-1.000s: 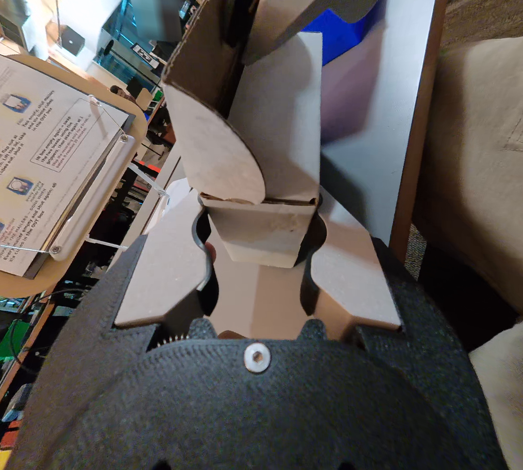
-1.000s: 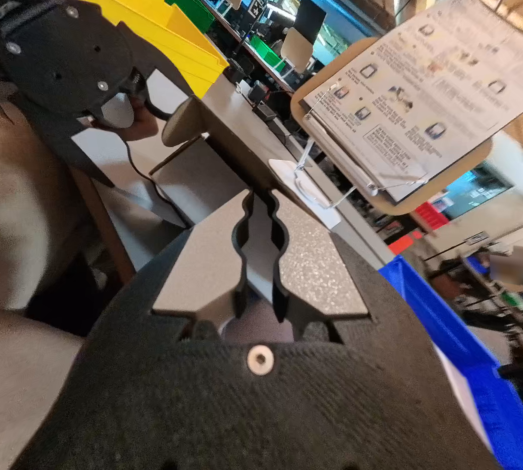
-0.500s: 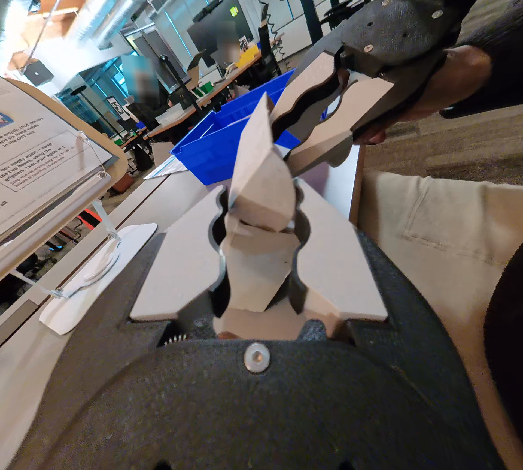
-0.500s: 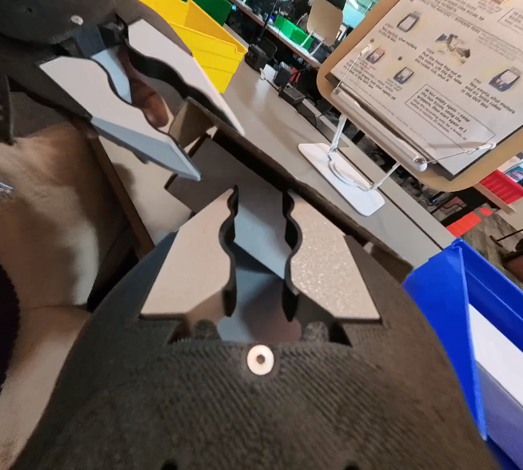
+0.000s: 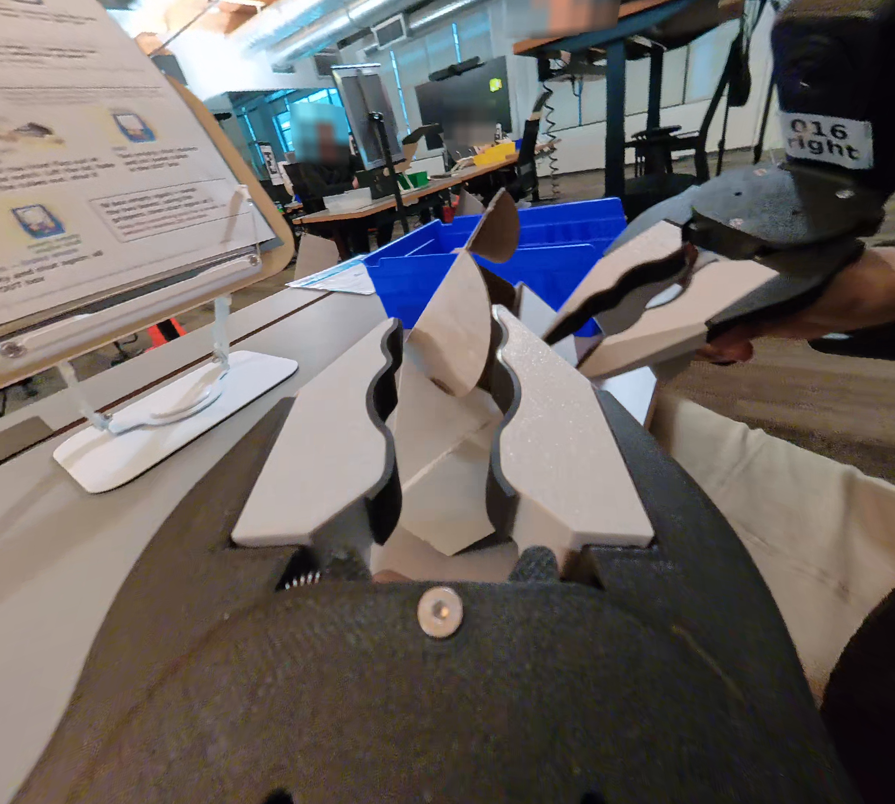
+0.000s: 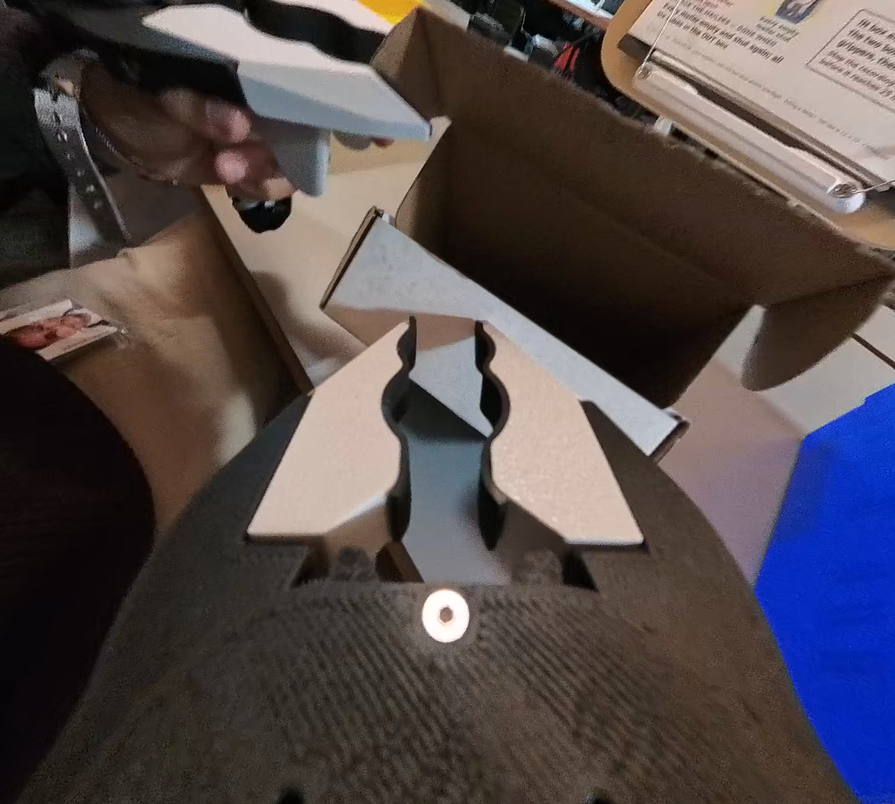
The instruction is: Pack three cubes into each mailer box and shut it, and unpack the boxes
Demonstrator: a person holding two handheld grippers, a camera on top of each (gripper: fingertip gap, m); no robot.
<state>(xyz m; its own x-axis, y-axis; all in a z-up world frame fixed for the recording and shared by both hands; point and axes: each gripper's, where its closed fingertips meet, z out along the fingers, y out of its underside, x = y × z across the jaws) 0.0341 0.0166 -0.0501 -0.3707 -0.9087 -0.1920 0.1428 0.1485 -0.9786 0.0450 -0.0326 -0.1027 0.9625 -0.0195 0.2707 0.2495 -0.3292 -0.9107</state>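
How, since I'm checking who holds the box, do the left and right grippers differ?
The left gripper is shut on a flap of the box; the right gripper holds nothing. The left pinches cardboard between its jaws; the right's jaws stand apart at the box's front wall. Both have pale, wavy-edged jaws on black bodies.

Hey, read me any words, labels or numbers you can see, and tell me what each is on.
I won't repeat wording; these bear it.
White sticker on the black right tongs: short printed label.
Paper instruction sheet on a tan board stand: paragraphs, mostly blurred.
Brown cardboard mailer box: no writing visible.
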